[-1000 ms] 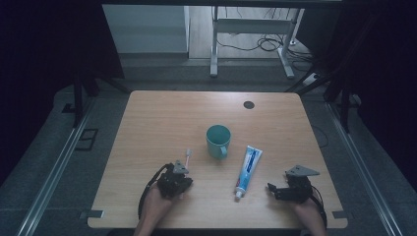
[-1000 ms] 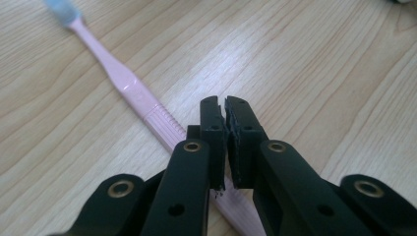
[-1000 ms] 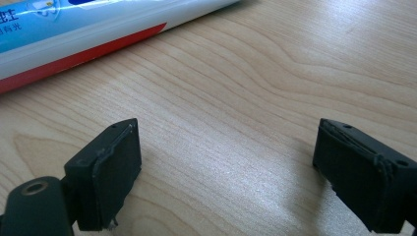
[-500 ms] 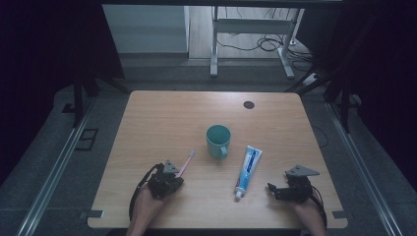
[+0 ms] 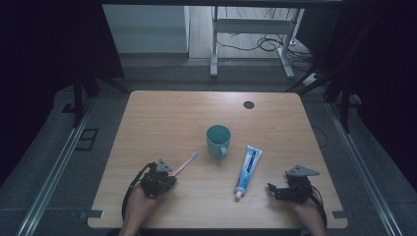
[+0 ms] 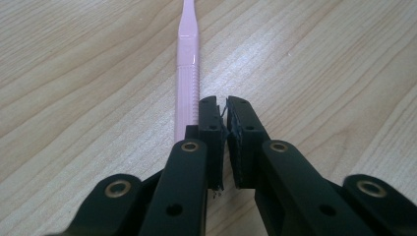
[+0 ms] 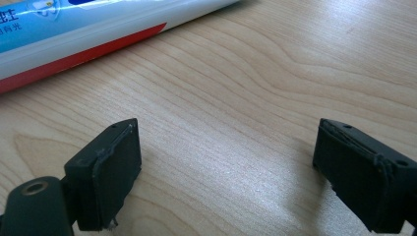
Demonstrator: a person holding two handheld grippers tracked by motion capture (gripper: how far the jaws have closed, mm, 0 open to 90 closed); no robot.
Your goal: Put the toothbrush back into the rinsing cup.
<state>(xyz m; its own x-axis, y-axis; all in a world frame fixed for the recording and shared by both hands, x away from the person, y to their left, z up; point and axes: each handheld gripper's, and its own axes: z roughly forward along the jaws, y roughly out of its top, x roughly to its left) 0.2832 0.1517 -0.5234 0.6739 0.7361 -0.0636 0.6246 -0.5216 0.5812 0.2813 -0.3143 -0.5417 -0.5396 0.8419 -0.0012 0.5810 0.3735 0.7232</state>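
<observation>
In the lower left of the high view, the left gripper (image 5: 173, 173) has its jaws pressed nearly together. The pink toothbrush (image 5: 183, 164) lies just beside them, its long axis slanting up-right and its bristle head toward the teal mug (image 5: 218, 140). Right of a toothpaste tube (image 5: 247, 169), the right gripper (image 5: 271, 189) sits at lower right, jaws wide and empty.

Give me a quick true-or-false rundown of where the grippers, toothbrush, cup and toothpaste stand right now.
1. The right gripper is open with nothing between its jaws. True.
2. The pink toothbrush stands in the teal cup. False: it lies flat on the table, its handle at the left gripper.
3. The toothpaste tube lies flat on the table, right of the cup. True.
4. The left gripper clamps the toothbrush between its jaws. False: the jaws are shut and the handle runs alongside one of them, not between.
</observation>
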